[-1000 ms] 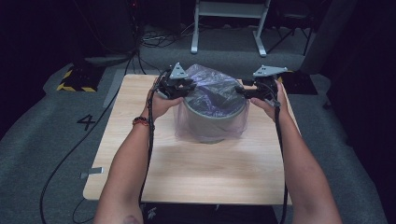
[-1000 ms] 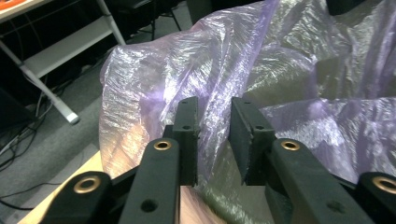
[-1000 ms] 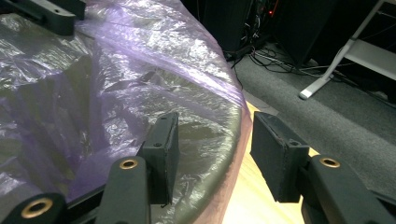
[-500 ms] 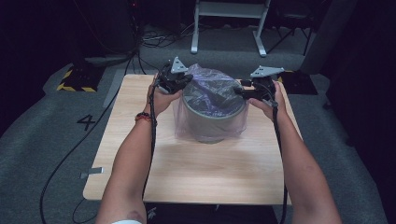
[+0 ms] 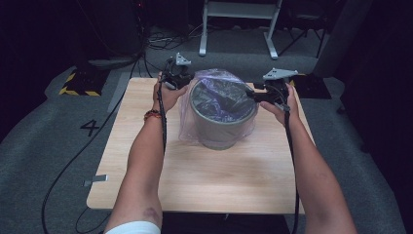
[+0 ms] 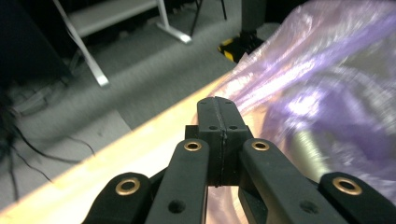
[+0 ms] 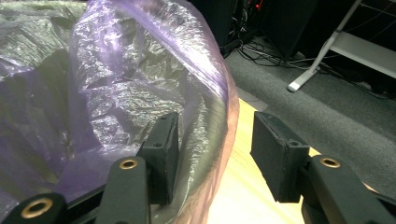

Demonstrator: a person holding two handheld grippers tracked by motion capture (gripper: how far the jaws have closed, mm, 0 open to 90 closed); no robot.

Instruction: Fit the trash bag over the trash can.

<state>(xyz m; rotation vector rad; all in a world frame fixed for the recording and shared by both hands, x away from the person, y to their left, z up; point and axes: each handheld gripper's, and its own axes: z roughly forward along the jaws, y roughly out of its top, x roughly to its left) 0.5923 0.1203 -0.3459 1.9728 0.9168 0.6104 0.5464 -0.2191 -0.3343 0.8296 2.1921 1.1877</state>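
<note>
Bin (image 5: pixel 221 131) upright on the bench (image 5: pixel 146 161), mouth up, purple bag (image 5: pixel 214 100) lining it.
Left gripper (image 6: pixel 217 109) closed on nothing; right gripper (image 7: pixel 215 140) apart, straddling the bag-covered rim.

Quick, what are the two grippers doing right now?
Left gripper: closed, nothing between its fingers, beside the bag.
Right gripper: fingers apart, straddling the bag-covered rim of the bin; a firm grip cannot be told.
</note>
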